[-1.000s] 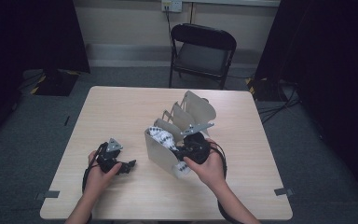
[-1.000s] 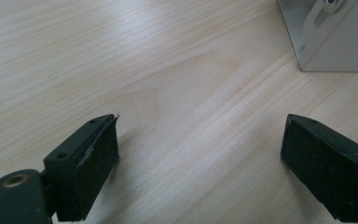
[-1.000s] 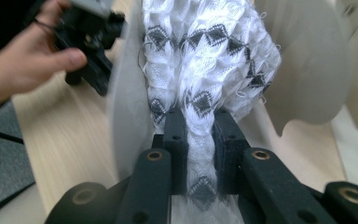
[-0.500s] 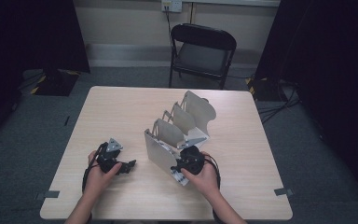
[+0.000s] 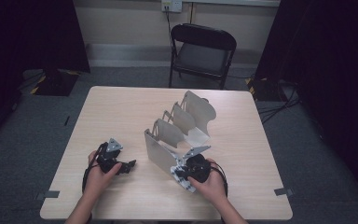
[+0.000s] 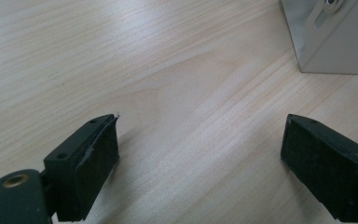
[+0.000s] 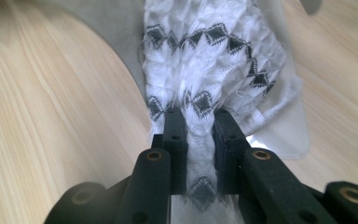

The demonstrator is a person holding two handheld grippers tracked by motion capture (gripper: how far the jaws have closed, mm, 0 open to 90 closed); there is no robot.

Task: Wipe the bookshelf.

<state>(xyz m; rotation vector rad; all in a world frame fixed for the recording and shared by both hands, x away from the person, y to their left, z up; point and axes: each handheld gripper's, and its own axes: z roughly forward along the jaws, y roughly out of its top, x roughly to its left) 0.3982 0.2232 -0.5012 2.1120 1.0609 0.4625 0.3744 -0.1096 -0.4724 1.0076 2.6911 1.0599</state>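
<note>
Gripping a white cloth with black diamond pattern [image 7: 214, 70], my right hand-held gripper [image 7: 199, 126] had its jaws clamped on a fold of it. That cloth lay on the counter [image 5: 121, 112] at the near end of the grey metal rack [image 5: 161, 147], touching its base. My left hand-held gripper [image 6: 200, 144] rested apart, jaws wide, holding nothing.

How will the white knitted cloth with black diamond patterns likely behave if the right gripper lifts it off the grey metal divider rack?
The white knitted cloth is probably floppy: it bunches and folds where the right gripper pinches it. It looks light, a thin fuzzy knit. It seems unlikely to slip, since the fabric is squeezed tight between the jaws, though loose fibres might snag on the grey metal divider rack.
</note>
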